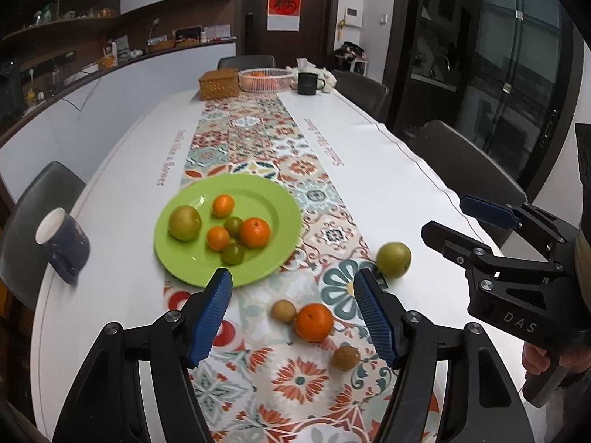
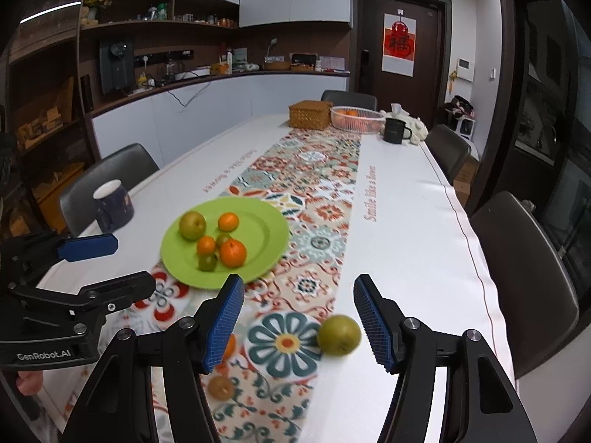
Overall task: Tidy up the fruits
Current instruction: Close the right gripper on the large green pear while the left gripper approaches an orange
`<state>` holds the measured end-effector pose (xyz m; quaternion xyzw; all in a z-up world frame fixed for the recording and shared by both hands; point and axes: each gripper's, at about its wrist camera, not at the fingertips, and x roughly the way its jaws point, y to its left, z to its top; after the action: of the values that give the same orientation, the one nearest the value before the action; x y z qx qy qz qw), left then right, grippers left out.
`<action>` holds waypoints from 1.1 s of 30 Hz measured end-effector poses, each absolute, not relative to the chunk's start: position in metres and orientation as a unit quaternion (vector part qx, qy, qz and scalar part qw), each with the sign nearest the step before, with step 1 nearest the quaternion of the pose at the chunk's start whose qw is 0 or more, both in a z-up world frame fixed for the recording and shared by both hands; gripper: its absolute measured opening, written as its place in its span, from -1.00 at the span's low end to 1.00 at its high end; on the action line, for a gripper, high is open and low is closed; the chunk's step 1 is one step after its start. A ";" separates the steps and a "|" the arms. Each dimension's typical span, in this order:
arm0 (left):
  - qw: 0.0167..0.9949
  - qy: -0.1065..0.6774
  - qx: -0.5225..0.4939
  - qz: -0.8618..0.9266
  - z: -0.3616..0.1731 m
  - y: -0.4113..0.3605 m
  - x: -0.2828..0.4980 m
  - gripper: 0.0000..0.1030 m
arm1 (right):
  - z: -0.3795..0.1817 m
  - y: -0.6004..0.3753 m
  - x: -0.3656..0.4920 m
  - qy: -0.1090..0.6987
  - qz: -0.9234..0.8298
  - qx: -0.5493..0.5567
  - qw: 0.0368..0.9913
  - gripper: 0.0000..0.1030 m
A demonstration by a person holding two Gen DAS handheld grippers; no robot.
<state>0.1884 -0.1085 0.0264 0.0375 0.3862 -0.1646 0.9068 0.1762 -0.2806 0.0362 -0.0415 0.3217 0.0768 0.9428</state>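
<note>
Six fruits on green plate (image 1: 280, 217)

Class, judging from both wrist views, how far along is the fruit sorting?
Done: six fruits lie on the round green plate. In hand: nothing; the left gripper and right gripper are open. Left: the green pear, large orange and two small brown fruits on the patterned runner.

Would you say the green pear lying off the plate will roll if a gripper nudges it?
Probably: the pear looks round and lies free on the flat runner. Its smooth skin may slip between pads. It looks firm, hardly fragile.
</note>
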 end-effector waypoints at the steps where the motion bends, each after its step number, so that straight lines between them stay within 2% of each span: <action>1: 0.905 0.391 0.038 -0.165 0.023 -0.111 0.189 0.32 | 0.034 -0.283 0.176 0.324 0.075 -0.042 0.942 0.22; 13: 0.875 0.455 0.035 -0.159 -0.020 -0.134 0.196 0.32 | 0.001 -0.306 0.183 0.371 0.078 -0.050 0.924 0.22; 23: 0.838 0.522 0.009 -0.158 -0.062 -0.140 0.217 0.31 | -0.045 -0.315 0.212 0.437 0.089 -0.038 0.894 0.22; 33: 0.815 0.560 -0.034 -0.144 -0.085 -0.141 0.242 0.28 | -0.070 -0.318 0.241 0.466 0.080 -0.034 0.880 0.22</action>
<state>0.2416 -0.1406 -0.0849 -0.0335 0.5598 -0.1443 0.8153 0.2412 -0.3180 -0.0704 -0.0342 0.4663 0.0798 0.8804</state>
